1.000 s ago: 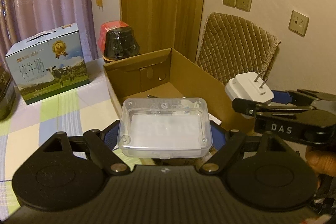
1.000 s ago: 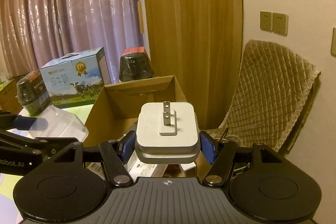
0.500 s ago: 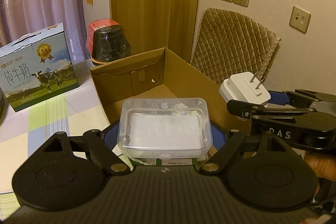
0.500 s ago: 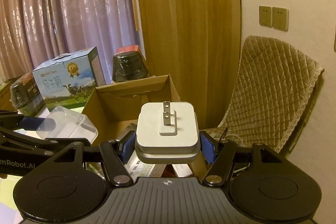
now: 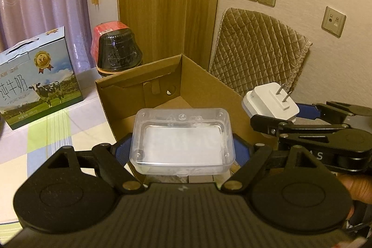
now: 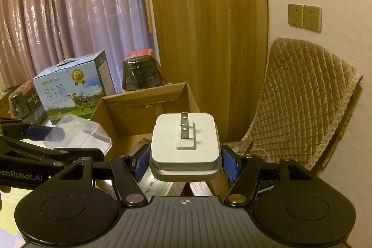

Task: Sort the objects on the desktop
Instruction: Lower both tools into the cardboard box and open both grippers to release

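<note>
Left gripper (image 5: 182,150) clamps a clear hard-plastic case (image 5: 182,140) by its short ends, jaws wide; right gripper (image 6: 184,160) at mid width pinches a white square charger (image 6: 184,141) on its flat sides, metal prongs facing away from the camera. Both hang over the near end of the open cardboard box (image 5: 204,87), which sits on the checked-cloth surface (image 5: 48,129). My read: drop phase. Lower each inside the walls before releasing, one at a time, keeping the grippers apart. Case is slick and rigid, charger matte with rounded corners, box corrugated. Behind: glossy milk carton (image 5: 34,83), shrink-wrapped black bowl (image 5: 118,55), quilted chair cover (image 5: 258,48).
</note>
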Motion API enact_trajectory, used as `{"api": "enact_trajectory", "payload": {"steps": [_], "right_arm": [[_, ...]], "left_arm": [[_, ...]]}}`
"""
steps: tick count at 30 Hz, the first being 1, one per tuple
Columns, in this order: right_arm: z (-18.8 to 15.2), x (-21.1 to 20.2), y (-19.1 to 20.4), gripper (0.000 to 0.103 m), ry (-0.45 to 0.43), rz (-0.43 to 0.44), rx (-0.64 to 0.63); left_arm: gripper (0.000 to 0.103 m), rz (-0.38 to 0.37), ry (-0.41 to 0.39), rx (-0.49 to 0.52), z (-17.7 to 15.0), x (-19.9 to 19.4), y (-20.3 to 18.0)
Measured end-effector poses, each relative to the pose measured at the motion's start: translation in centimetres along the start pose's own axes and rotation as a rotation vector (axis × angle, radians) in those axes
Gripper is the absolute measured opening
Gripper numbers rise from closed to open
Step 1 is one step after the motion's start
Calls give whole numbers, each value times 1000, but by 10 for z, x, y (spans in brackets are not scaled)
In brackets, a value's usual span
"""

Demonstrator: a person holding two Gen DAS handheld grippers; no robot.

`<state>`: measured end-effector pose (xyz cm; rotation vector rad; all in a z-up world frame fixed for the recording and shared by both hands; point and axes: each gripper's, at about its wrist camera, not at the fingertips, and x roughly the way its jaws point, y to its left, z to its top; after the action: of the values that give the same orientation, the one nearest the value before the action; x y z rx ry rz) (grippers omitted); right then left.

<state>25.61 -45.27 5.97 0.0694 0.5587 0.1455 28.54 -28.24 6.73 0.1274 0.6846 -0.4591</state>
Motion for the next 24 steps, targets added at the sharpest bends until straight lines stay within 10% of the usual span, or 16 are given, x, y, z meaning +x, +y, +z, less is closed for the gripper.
{"api": "enact_trajectory", "payload": {"steps": [24], "right_arm": [[2,17,-6,62,18,11,40]], "left_arm": [[85,-3,15,-18,5,14,17]]}}
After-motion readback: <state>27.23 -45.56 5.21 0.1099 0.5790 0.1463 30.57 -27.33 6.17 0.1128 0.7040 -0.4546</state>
